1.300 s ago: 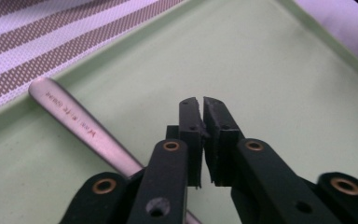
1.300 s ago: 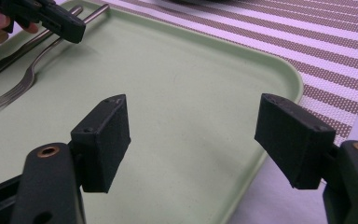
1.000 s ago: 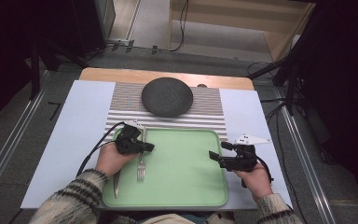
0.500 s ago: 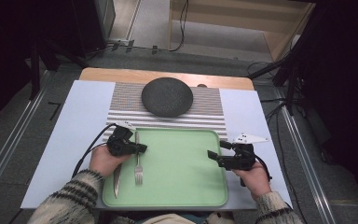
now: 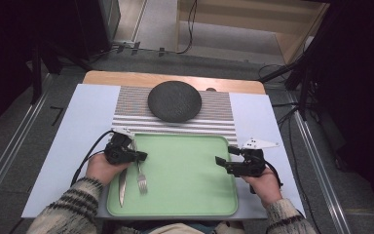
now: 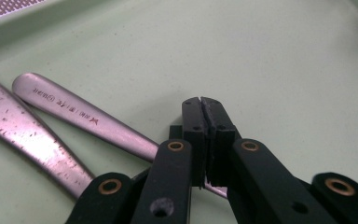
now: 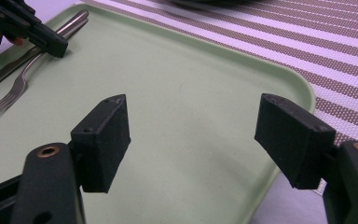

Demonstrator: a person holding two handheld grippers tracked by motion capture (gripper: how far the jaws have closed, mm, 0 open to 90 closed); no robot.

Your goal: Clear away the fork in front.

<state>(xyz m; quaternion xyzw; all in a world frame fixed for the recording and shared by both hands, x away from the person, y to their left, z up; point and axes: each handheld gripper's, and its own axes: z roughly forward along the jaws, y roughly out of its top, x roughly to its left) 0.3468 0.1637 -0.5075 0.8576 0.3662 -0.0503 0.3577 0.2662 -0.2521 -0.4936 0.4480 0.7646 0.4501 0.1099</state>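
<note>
A pale green tray [image 5: 185, 195] lies at the near edge of the table. A fork [image 5: 140, 176] and a knife [image 5: 122, 187] rest on its left side. My left gripper [image 5: 143, 156] hovers over the fork's handle with its tip pointing right. In the left gripper view its jaws [image 6: 203, 105] are pressed together with nothing between them, and the fork handle [image 6: 74, 112] runs beneath them beside the knife handle [image 6: 18, 128]. My right gripper [image 5: 225, 155] sits at the tray's right edge. Its jaws [image 7: 191, 135] are open, with nothing but tray floor [image 7: 182, 93] between them.
A dark round plate [image 5: 174, 101] sits on a striped mat [image 5: 126, 105] beyond the tray. A pale sheet [image 5: 73, 131] covers the table. The table drops off to the floor on both sides. In the right gripper view the left gripper [image 7: 28, 28] is at the top left.
My left gripper has slid a little to the left over the cutlery, and the fork now lies slightly tilted. The right gripper has stayed put.
</note>
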